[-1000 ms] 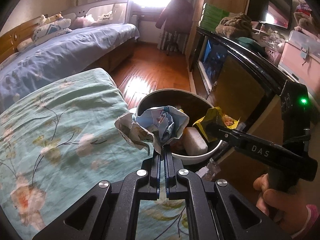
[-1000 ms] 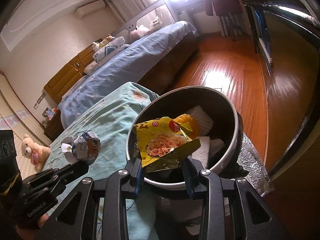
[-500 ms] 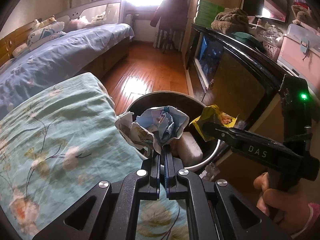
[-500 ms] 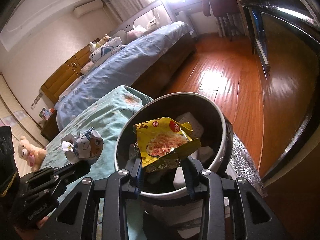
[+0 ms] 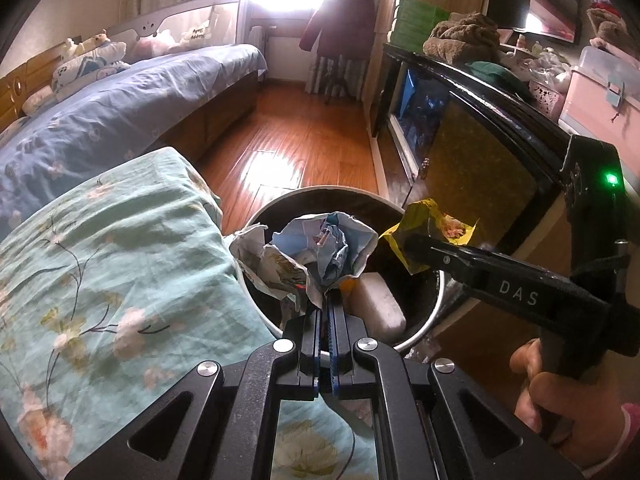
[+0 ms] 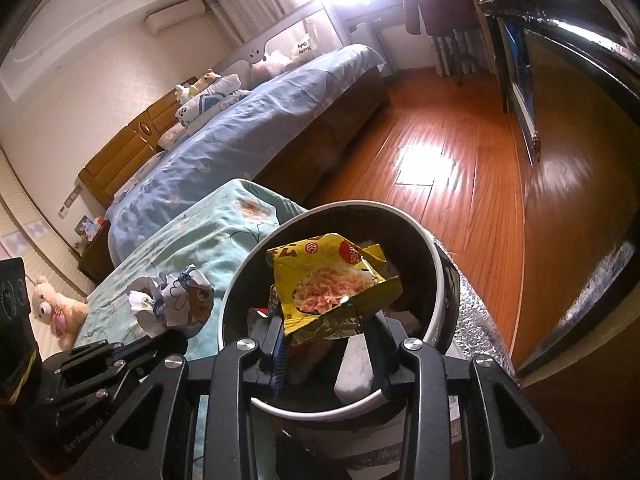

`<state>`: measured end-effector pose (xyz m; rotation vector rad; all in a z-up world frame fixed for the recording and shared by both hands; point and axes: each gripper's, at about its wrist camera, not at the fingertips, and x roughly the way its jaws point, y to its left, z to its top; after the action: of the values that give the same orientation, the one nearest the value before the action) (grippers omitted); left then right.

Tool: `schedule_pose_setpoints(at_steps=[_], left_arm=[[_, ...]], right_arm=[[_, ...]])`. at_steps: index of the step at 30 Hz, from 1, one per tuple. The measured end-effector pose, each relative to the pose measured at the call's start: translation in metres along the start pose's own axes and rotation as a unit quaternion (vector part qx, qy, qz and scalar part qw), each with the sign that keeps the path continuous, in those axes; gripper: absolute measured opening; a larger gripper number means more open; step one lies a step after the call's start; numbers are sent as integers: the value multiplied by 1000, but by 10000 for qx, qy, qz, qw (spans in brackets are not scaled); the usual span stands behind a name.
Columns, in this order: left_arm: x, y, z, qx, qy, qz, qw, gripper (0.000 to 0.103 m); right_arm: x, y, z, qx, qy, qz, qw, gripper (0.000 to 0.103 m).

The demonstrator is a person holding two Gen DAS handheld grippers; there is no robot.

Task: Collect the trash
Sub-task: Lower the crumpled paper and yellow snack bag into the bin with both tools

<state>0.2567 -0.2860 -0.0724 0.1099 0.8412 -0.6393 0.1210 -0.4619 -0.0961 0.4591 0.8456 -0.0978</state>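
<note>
My left gripper (image 5: 327,300) is shut on a crumpled blue-and-white paper wad (image 5: 316,252), held over the left rim of the round trash bin (image 5: 436,308). In the right wrist view the same wad (image 6: 176,300) hangs beside the bin (image 6: 438,280), over the bed edge. My right gripper (image 6: 328,340) is shut on a yellow noodle wrapper (image 6: 332,280), held above the bin's opening. From the left wrist view the right gripper (image 5: 408,246) reaches in from the right with the wrapper (image 5: 432,220) at its tip. White wrapped trash (image 5: 380,304) lies inside the bin.
A bed with a green floral cover (image 5: 100,272) borders the bin on the left; a blue-covered bed (image 5: 120,104) lies beyond. A dark cabinet (image 5: 480,160) stands close on the right. Wooden floor (image 6: 460,168) stretches ahead. A person's hand (image 5: 560,400) holds the right gripper's handle.
Both grippers have moved forward with their trash. The bin has come nearer beneath them; the wrapper now hangs over its middle and the wad over its left rim.
</note>
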Motion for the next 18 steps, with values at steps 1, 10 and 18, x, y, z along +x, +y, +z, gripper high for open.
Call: schedule_pose_setpoints(at_steps=[1,10,18], left_arm=[[1,0,1,-3,5,1,10000,2],[8,2,7,4,8,11,10000,2],[12,5,11,-19,10,27,10000,2]], right_arm=[[0,0,1,1,-4,3,10000,35],[6,1,7,-34,19,-21,10000,36],[12,1,8,-38,97,-37,9999,36]])
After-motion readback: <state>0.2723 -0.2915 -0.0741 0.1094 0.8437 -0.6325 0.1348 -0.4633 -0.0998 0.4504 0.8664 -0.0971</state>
